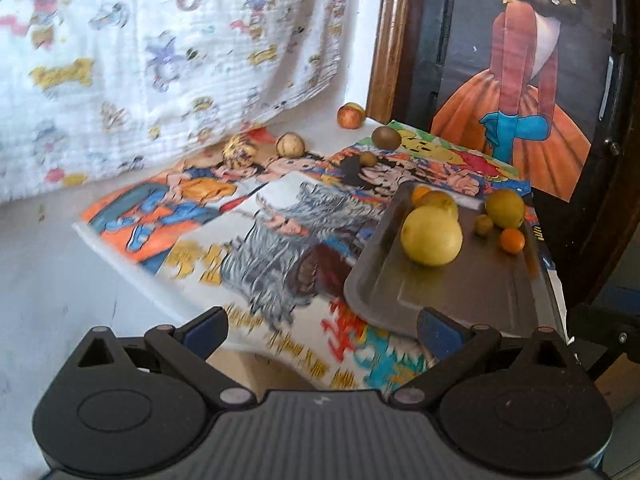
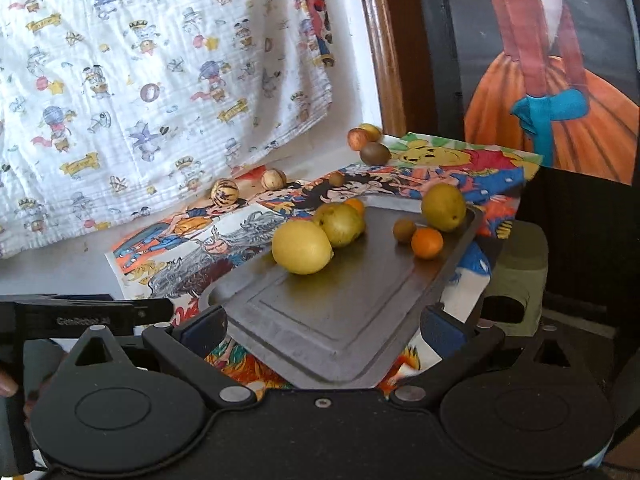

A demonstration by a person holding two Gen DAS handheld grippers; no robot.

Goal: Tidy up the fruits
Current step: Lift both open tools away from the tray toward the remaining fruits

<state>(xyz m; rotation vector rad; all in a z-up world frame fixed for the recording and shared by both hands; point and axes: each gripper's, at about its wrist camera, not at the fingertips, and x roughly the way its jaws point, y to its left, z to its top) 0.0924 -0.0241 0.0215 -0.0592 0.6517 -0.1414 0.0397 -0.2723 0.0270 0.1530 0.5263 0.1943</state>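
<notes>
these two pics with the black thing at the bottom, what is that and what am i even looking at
The black thing is a hand-held tool with two-finger tongs; a person holds one in each hand. Each carries a camera looking forward along its fingers, so one picture is from the left tongs and the other from the right tongs. Both are open and hold nothing.

Ahead is a table covered with cartoon posters. On them lies a metal tray holding a lemon, two yellow-green fruits, small oranges and a small brown fruit. Off the tray, further back, lie a kiwi, a red apple and some small round fruits. A printed cloth hangs behind.
</notes>
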